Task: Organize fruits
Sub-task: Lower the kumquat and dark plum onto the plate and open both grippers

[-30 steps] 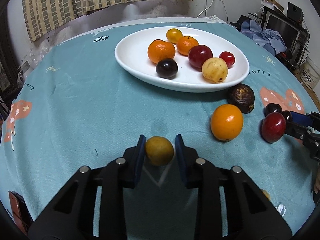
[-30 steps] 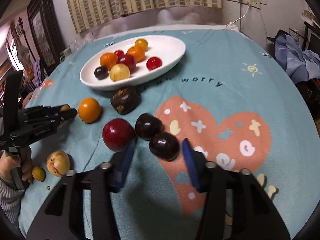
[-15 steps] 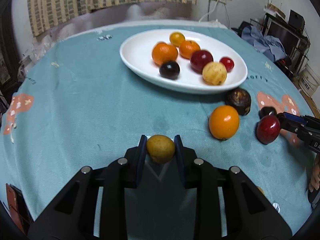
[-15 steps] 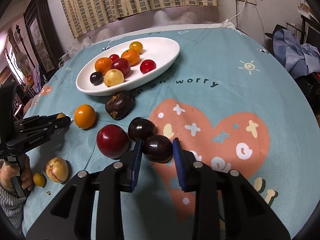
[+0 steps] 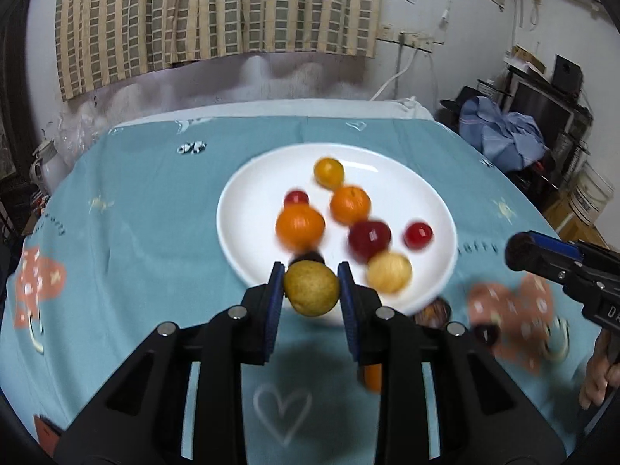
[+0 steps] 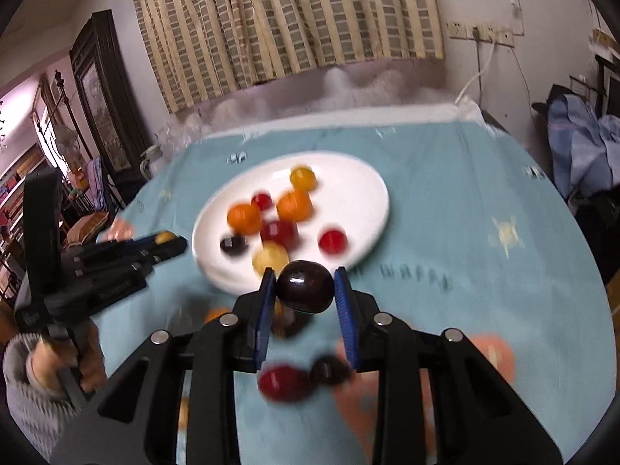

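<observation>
My left gripper (image 5: 311, 288) is shut on a small yellow-green fruit (image 5: 311, 288) and holds it in the air before the near rim of the white plate (image 5: 407, 182). My right gripper (image 6: 305, 286) is shut on a dark purple plum (image 6: 305, 286), raised above the table near the plate's (image 6: 360, 178) near rim. The plate holds several fruits: oranges, red ones, a pale yellow one and a dark one. The right gripper (image 5: 521, 250) shows at the right in the left wrist view, the left gripper (image 6: 166, 242) at the left in the right wrist view.
On the teal tablecloth (image 6: 465, 201) below lie a red plum (image 6: 283, 381), a dark plum (image 6: 329, 370), an orange (image 5: 372, 378) and a brown fruit (image 5: 436, 310). Curtained wall is behind; clothes and boxes stand at the right.
Both grippers have lifted their fruits off the table and moved up toward the plate. The right gripper has closed on the dark plum. The views are motion-blurred.
</observation>
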The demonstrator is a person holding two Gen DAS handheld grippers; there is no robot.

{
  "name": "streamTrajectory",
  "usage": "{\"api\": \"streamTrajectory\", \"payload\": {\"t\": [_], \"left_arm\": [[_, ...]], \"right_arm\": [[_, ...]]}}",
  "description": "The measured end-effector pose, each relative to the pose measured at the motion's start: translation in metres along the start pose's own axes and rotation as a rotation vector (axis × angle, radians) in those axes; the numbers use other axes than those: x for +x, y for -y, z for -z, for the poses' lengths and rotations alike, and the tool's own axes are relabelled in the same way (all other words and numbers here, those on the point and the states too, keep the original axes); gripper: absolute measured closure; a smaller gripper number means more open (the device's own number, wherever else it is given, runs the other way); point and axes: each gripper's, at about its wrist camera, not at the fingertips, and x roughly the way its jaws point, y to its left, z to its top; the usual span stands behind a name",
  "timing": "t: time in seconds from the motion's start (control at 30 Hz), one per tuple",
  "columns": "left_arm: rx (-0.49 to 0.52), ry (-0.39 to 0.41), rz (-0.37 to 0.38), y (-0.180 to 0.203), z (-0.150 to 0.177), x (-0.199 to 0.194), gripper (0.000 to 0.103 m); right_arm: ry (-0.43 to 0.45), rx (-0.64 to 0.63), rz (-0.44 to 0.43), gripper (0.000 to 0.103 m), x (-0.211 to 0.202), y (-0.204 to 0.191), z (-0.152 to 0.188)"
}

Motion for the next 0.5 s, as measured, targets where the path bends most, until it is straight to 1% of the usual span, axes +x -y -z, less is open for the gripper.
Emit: {"api": "streamTrajectory", "payload": {"t": [0.07, 0.1, 0.13, 0.17, 0.2, 0.23, 0.27, 0.3, 0.33, 0.4, 0.5], "left_arm": [[-0.02, -0.009, 0.008, 0.0, -0.006, 0.013, 0.075], [-0.032, -0.02, 0.005, 0.001, -0.007, 0.023, 0.074], [-0.034, -0.024, 0.001, 0.0, -0.007, 0.029, 0.062], [-0.035, -0.026, -0.003, -0.001, -0.007, 0.033, 0.048], [-0.033, -0.022, -0.011, -0.003, -0.005, 0.036, 0.025], [-0.026, -0.014, -0.023, -0.003, -0.003, 0.036, 0.022], [-0.021, -0.013, -0.031, -0.004, -0.002, 0.037, 0.022], [-0.019, -0.017, -0.036, -0.006, -0.002, 0.036, 0.022], [-0.028, -0.015, -0.035, -0.008, -0.002, 0.034, 0.022], [-0.052, -0.01, -0.037, -0.014, 0.001, 0.029, 0.019], [-0.066, -0.002, -0.042, -0.022, 0.01, 0.018, 0.017]], "right_arm": [[-0.03, 0.01, -0.025, 0.072, 0.022, 0.0, -0.008], [-0.04, 0.038, -0.05, 0.071, 0.037, 0.003, -0.012], [-0.04, 0.071, -0.062, 0.071, 0.046, 0.007, -0.014], [-0.044, 0.113, -0.061, 0.066, 0.056, 0.013, -0.015], [-0.057, 0.125, -0.066, 0.059, 0.058, 0.016, -0.014], [-0.059, 0.127, -0.078, 0.054, 0.058, 0.019, -0.015], [-0.042, 0.133, -0.074, 0.038, 0.053, 0.022, -0.015], [0.004, 0.146, -0.055, 0.031, 0.042, 0.027, -0.014], [0.031, 0.151, -0.061, 0.031, 0.034, 0.03, -0.014], [0.043, 0.16, -0.079, 0.031, 0.022, 0.034, -0.013], [0.053, 0.176, -0.094, 0.03, 0.007, 0.035, -0.009]]}}
